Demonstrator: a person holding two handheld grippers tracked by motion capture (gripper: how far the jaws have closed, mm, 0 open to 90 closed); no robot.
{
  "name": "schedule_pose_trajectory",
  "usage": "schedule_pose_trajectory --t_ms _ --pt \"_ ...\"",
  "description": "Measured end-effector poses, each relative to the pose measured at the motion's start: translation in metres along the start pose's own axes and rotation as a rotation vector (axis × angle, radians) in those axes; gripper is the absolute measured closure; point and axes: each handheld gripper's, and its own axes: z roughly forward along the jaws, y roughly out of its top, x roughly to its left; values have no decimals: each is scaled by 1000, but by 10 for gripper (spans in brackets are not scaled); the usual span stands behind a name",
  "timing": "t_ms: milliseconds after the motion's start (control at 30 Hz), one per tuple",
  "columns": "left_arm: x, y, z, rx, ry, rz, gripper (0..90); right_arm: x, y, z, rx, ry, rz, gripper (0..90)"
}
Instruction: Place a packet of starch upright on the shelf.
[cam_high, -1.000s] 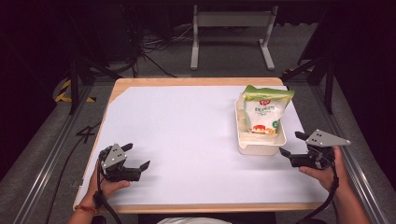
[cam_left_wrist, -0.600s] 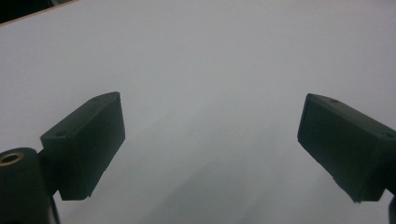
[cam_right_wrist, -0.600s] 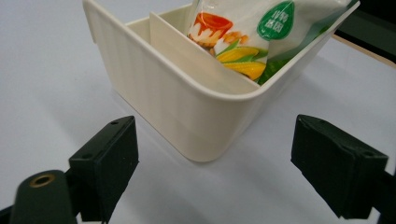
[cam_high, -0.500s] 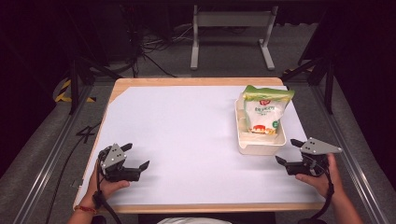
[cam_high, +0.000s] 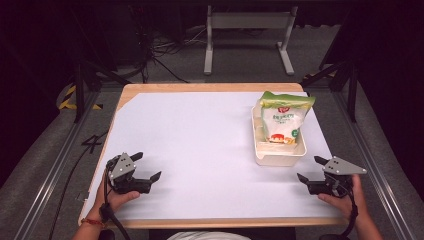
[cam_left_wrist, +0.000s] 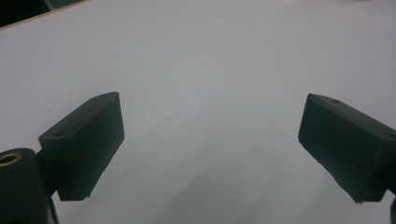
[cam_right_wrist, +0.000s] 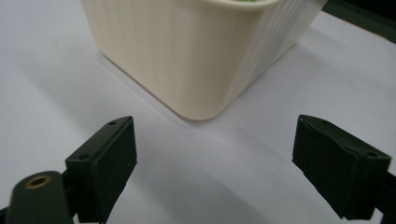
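Tongs come first: two grippers sit on the table, one in each hand. The left gripper (cam_high: 146, 166) rests at about 8 o'clock on the white sheet (cam_high: 200, 145). Its jaws are spread wide apart and hold nothing. In the left gripper view, the left gripper (cam_left_wrist: 210, 144) has just bare white sheet (cam_left_wrist: 210, 70) between its two black jaws. The right gripper (cam_high: 309, 169) sits at about 4 o'clock, held by the right hand (cam_high: 345, 197). Its jaws are wide apart too, and nothing is between them. In the right gripper view, the right gripper (cam_right_wrist: 215, 163) points at a rounded corner of the cream tub (cam_right_wrist: 187, 56), near it but not touching.

The tub (cam_high: 278, 156) stands at about 3 o'clock on the sheet, close to the right edge. One bag (cam_high: 281, 117) with a green top and a white front stands in the tub, leaning toward the far side. The right gripper is just beside the near right corner of the tub.

The wooden table (cam_high: 150, 88) shows as a thin brown edge around the white sheet, with one cut corner at 11 o'clock. The left hand (cam_high: 117, 197) is close to the near left edge. The middle and the far left of the sheet are wide and bare, with lots of room.

Count: two grippers, two hands, one tub, one bag, one sheet, one table.
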Motion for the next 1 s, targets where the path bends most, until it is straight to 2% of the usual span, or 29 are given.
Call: schedule_pose_trajectory --t_ms 67,200,267,333,500,700,1000 --pt "0 0 0 -4 -2 4 77 1 -5 0 -13 -2 16 134" --pt "-1 0 -1 -8 -3 7 78 0 -11 -4 -74 5 49 135" --pt "-2 0 -2 -12 -4 7 77 -2 -13 -5 -96 -6 75 135" --pt "-2 1 -2 -16 -7 4 78 -2 -13 -7 -117 -12 80 135" --pt "-2 1 -1 -13 -13 21 78 -1 -12 -8 -113 -28 69 137" --pt "0 -1 -7 -28 -11 11 78 2 -10 -11 -115 -47 58 139" --pt "-1 0 -5 -17 -11 17 78 1 -11 -10 -118 -31 73 138"
